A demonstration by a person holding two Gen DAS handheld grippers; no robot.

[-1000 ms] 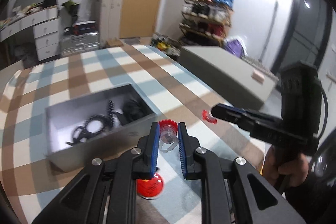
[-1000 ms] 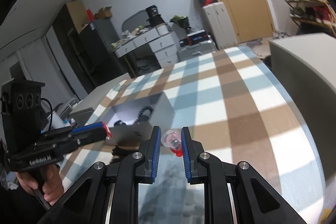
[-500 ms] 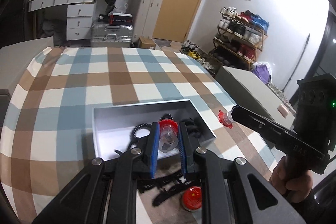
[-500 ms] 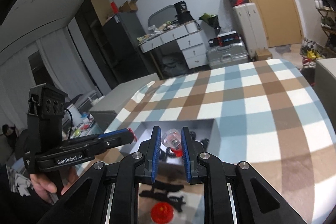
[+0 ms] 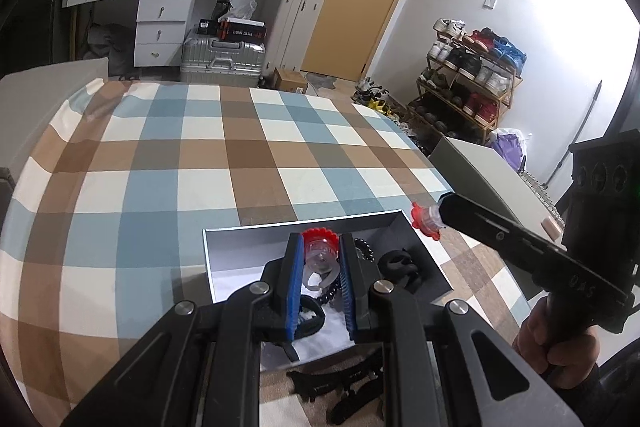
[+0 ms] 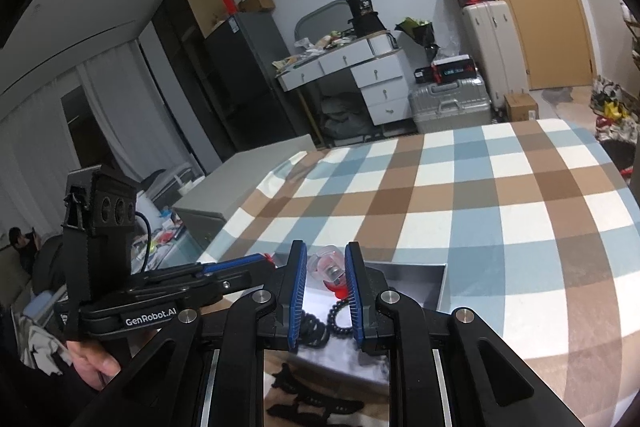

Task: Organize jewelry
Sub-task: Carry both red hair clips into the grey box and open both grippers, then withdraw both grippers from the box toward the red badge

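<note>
Both tongs closed on toy rings, held over the open grey box.

Left tongs (image 5: 320,269) pinch a clear plastic ring (image 5: 319,259) with a red scalloped top between ribbed blue pads; its open band hangs below. Right tongs (image 6: 326,277) grip a similar clear-and-red ring (image 6: 330,267), which the left view shows at their tip over the box's far right corner. The box (image 5: 248,239), rectangular with matte grey walls and a pale floor, sits near on the checked brown, blue and cream cloth of the tabletop (image 5: 200,163). Inside lie a black beaded bracelet (image 6: 338,315) and a black coiled hair tie (image 6: 312,331). Black toothed clips (image 6: 316,405) lie nearer, outside the box.
</note>
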